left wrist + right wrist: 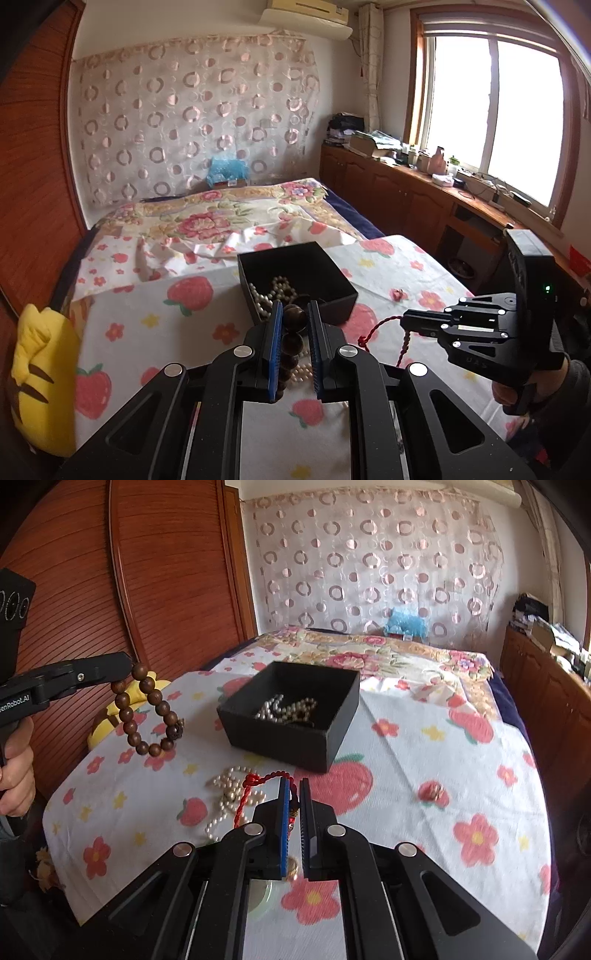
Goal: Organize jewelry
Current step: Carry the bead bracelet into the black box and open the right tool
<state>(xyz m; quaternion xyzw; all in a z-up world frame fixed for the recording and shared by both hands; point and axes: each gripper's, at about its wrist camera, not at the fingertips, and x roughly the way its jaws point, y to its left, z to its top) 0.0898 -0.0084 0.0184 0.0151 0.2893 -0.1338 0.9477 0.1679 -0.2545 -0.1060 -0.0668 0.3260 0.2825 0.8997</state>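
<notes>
Two strands are lifted, the brown wooden bead bracelet (pixel 147 709) pinched in the left hand-held gripper (pixel 294 325) and the red twisted cord (pixel 255 794) clamped in the right hand-held gripper (pixel 294 805), with the square black box (pixel 291 716) holding pearls ahead of both and a loose pearl necklace (pixel 229 794) left below.

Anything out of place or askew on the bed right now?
A pearl strand lies loose on the strawberry cloth in front of the black box, not inside it. A small pink piece sits alone to the right.
</notes>
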